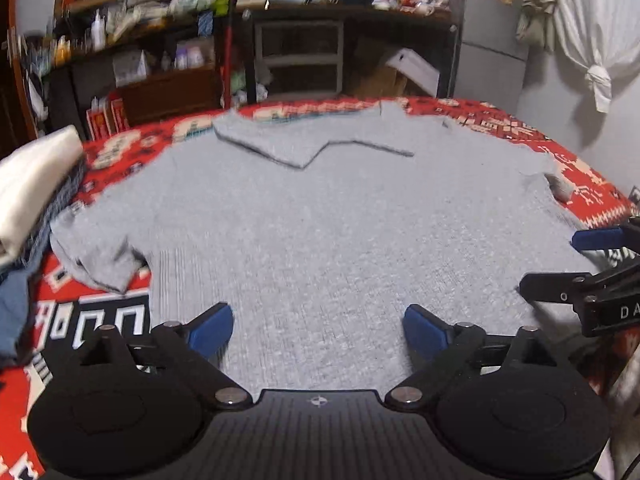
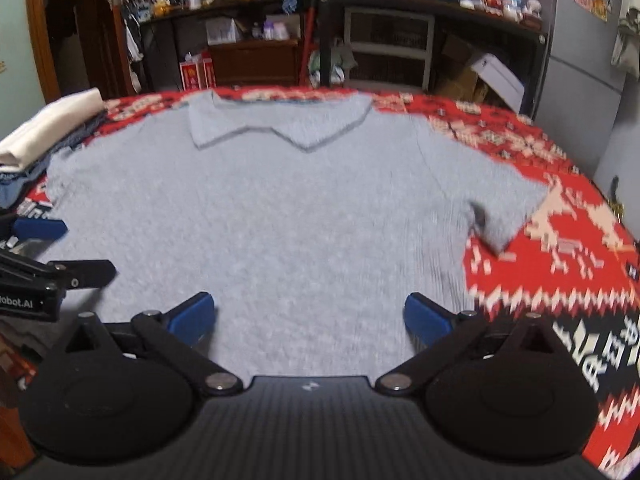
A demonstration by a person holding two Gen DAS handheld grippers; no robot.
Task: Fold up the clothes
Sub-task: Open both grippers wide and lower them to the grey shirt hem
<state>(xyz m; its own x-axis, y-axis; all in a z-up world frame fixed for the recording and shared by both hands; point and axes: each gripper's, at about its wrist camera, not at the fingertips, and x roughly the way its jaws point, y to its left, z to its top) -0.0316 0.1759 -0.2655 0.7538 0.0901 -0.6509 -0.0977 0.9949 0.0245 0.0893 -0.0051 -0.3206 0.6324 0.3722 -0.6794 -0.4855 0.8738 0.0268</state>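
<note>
Right wrist view, grey collared shirt spread flat, sleeves out, blurred

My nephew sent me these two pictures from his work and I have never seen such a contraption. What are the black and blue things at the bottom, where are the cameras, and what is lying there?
They are two hand-held grippers, each with its own camera looking forward along its fingers. One picture comes from the left gripper, the other from the right gripper. Both are open and hold nothing. Before them a grey collared shirt lies spread flat, collar farthest away, on a red patterned blanket. To the left is a stack of folded clothes. Cluttered shelves stand behind.
</note>
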